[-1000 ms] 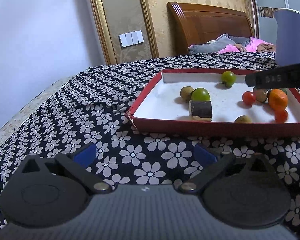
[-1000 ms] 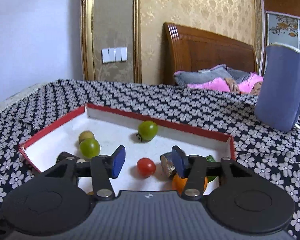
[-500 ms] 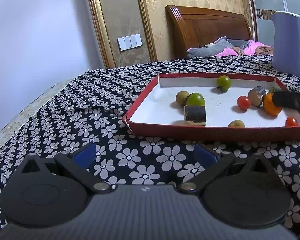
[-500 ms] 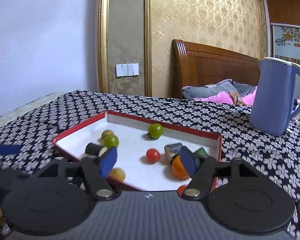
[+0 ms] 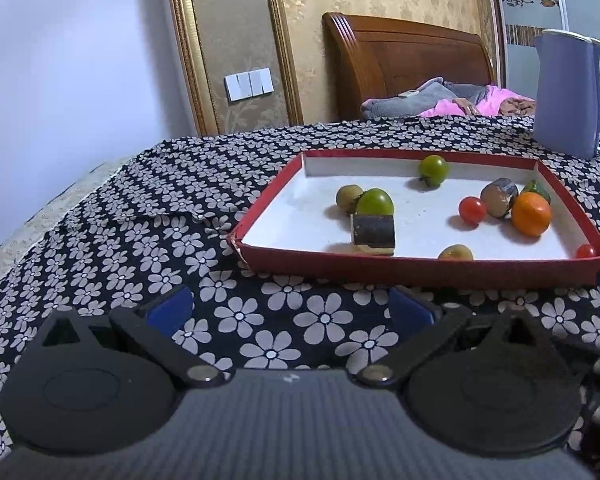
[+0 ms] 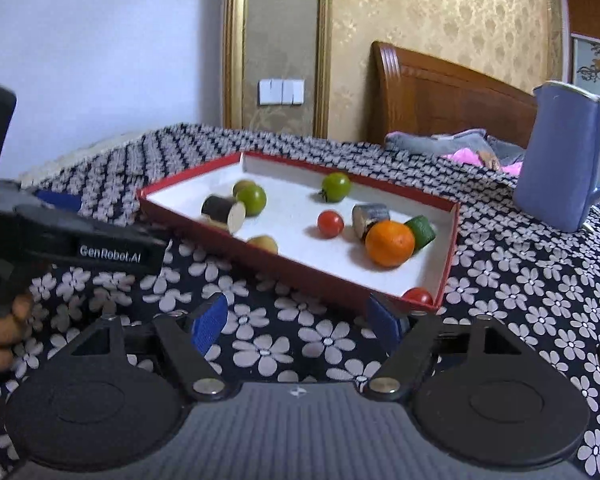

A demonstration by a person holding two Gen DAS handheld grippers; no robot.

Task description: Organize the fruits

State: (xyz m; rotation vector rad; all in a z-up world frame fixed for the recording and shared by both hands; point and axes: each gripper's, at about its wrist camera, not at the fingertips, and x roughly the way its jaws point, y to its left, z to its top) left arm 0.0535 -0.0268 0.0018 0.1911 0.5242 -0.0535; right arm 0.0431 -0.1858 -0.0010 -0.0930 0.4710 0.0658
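Judging the orange (image 6: 389, 242) in the red tray (image 6: 450, 246) firm but rollable, we would pinch its widest middle, with our right gripper (image 6: 296, 317) opening empty and our left gripper (image 5: 290, 307) spread empty.

Both your grippers sit low, nothing between their pads.
Your black left gripper (image 5: 290, 310) stands wide; your black right gripper (image 6: 296, 318) is opening, jaws empty.
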